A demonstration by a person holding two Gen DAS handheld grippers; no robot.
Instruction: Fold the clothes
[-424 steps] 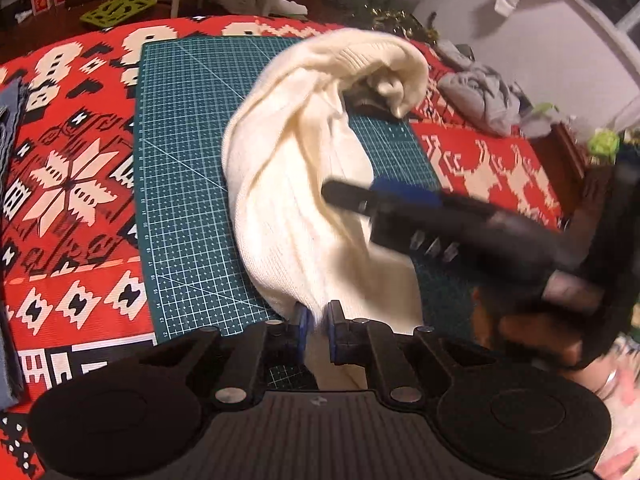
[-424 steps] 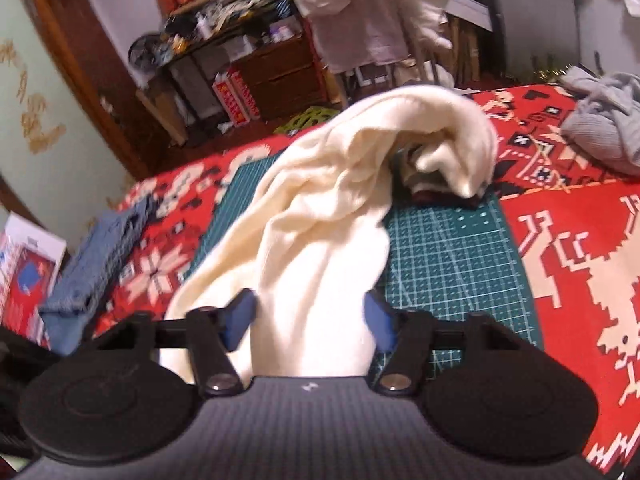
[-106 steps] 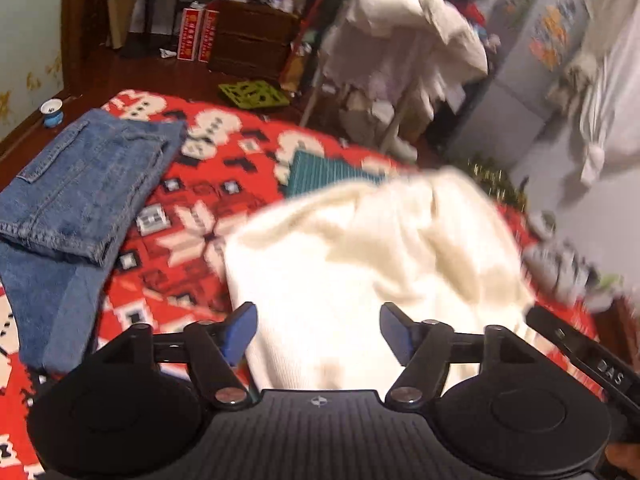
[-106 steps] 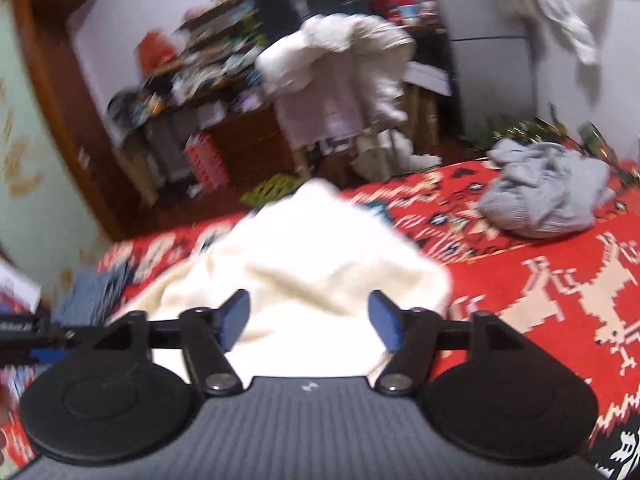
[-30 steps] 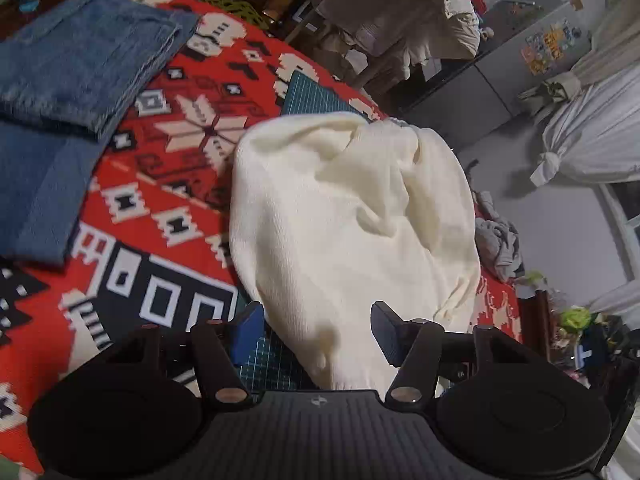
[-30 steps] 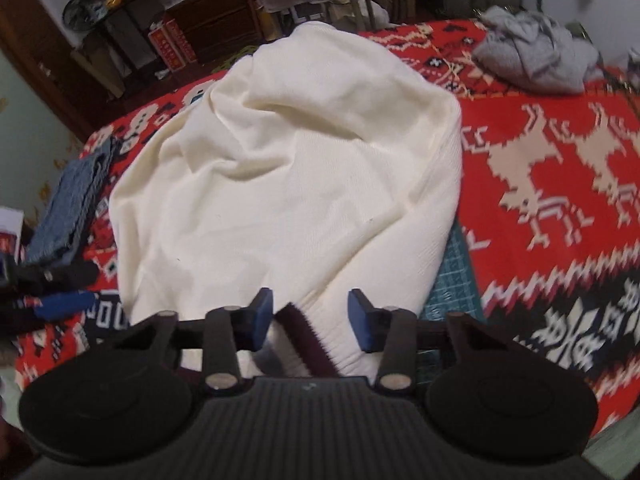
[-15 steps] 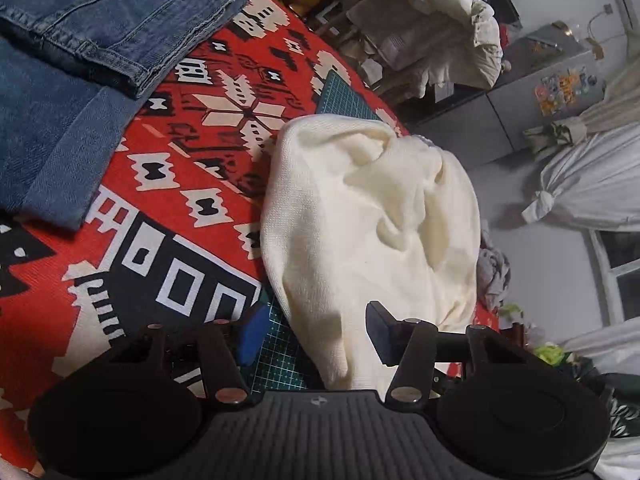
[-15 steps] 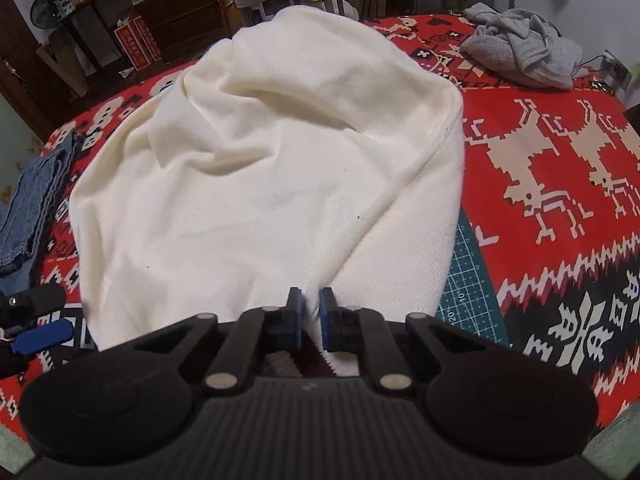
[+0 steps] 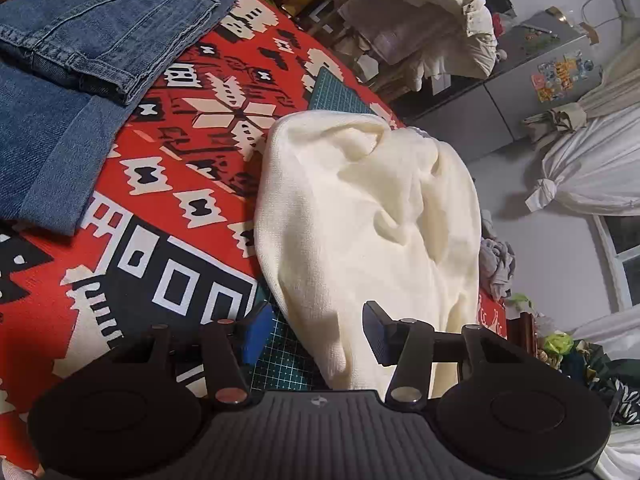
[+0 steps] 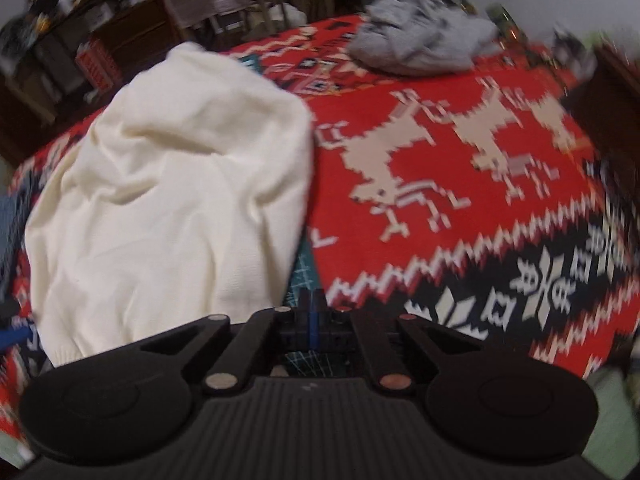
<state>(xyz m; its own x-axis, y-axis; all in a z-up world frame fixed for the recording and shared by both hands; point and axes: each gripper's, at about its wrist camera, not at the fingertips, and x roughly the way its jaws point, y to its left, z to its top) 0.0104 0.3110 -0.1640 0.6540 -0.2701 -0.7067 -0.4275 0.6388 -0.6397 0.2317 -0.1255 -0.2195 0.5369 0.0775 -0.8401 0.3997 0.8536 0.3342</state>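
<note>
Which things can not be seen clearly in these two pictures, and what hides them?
- Near hem of the cream sweater: hidden behind the left gripper body, left wrist view.
- Green cutting mat: mostly covered by the sweater in both views.
- Grey garment: motion-blurred in the right wrist view; only a sliver shows past the sweater in the left.
- Folded jeans: cut off by the left wrist frame edge.
- Right gripper: jaws closed, apparently empty; blur prevents certainty.

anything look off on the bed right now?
The cream knit sweater lies rumpled and bunched, not flat, hiding most of the green cutting mat. A grey garment sits crumpled at the far edge of the red patterned blanket. The blue jeans look neatly folded.
</note>
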